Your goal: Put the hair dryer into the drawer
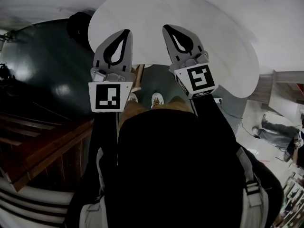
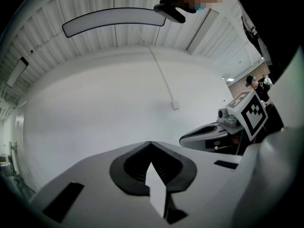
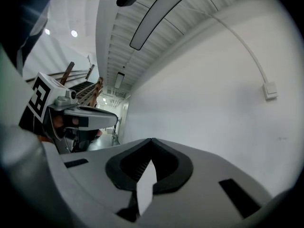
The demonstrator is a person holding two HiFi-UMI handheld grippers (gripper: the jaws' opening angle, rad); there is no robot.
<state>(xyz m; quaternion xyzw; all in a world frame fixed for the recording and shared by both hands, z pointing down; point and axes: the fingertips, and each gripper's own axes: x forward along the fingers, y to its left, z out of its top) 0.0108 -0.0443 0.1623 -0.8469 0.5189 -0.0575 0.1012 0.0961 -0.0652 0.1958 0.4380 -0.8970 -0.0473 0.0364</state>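
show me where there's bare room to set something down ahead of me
The white rounded surface ahead of the left tool and right tool is bare all over, bordered left by dark green floor, itself open. Crowded: the brown wooden staircase at lower left and the cluttered right edge, where a person is. Only a narrow gap separates the tools.

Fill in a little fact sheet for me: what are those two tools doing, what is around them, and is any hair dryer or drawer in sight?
left tool: jaws shut, nothing between them
right tool: jaws shut, nothing between them
pose: side by side, apart, held toward a white wall
on wall: small box with a cable running up from it
hair dryer: not in view
drawer: not in view
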